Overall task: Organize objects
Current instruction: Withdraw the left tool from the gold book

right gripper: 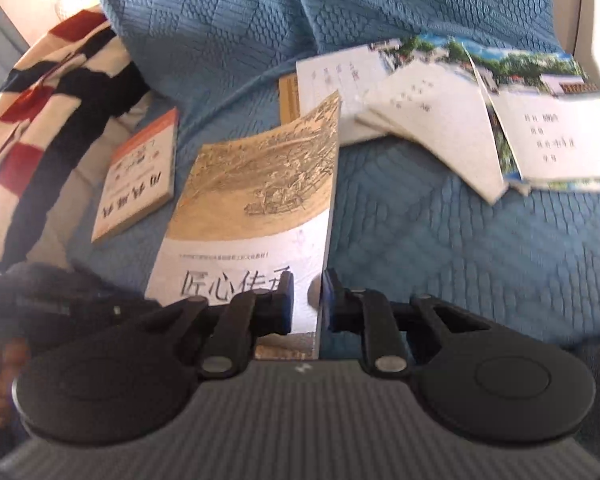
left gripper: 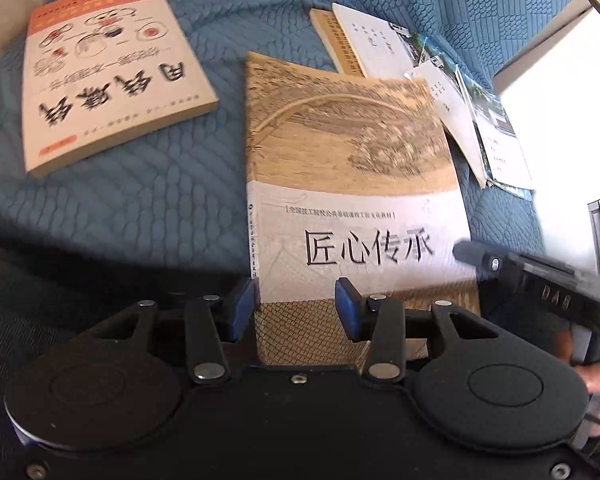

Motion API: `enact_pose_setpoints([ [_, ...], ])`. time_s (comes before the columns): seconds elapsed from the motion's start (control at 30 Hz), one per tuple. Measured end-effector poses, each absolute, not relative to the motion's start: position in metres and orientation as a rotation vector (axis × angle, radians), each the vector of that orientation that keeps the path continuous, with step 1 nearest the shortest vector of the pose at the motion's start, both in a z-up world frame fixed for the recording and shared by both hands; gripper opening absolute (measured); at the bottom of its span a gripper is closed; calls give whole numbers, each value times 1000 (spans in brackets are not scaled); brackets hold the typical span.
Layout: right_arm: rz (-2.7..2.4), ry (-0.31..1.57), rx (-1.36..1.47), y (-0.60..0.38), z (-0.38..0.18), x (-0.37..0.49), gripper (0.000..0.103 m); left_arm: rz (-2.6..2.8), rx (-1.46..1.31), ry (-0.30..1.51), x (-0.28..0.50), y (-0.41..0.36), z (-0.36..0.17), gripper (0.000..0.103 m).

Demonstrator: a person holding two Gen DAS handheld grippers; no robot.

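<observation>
A large tan and white book [left gripper: 352,184] lies on the blue quilted cover; it also shows in the right wrist view [right gripper: 260,200]. My left gripper [left gripper: 296,308] is open, its blue pads over the book's near left corner. My right gripper [right gripper: 306,300] is partly open, its pads on either side of the book's near right edge; it shows in the left wrist view [left gripper: 480,258] at the book's right side. An orange and cream book [left gripper: 108,76] lies to the left, also seen in the right wrist view [right gripper: 140,176].
A pile of white booklets with photo covers [right gripper: 460,120] lies far right, over a tan book [left gripper: 332,36]. A striped red, navy and white cloth [right gripper: 48,104] hangs at the left. The blue quilted cover [left gripper: 140,192] spreads under everything.
</observation>
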State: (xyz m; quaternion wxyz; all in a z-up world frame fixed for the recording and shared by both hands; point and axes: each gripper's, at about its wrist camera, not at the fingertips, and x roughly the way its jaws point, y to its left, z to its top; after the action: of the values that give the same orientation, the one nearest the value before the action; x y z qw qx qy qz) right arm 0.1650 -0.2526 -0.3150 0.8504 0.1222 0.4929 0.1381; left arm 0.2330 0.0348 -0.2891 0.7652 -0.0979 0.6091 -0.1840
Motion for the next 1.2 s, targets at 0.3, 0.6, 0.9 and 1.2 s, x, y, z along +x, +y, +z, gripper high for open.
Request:
enact_pose_setpoints([
  [0.3, 284, 1074, 301, -253, -319, 137, 15, -397, -214, 1327, 217, 46, -287, 39],
  [0.6, 268, 1074, 352, -260, -321, 136, 15, -385, -208, 1314, 214, 43, -284, 39],
  [0.9, 208, 1071, 389, -271, -335, 153, 15, -351, -240, 1351, 223, 39, -303, 39],
  [1.2, 184, 1094, 424, -275, -338, 151, 16, -354, -323, 1367, 227, 46, -309, 44],
])
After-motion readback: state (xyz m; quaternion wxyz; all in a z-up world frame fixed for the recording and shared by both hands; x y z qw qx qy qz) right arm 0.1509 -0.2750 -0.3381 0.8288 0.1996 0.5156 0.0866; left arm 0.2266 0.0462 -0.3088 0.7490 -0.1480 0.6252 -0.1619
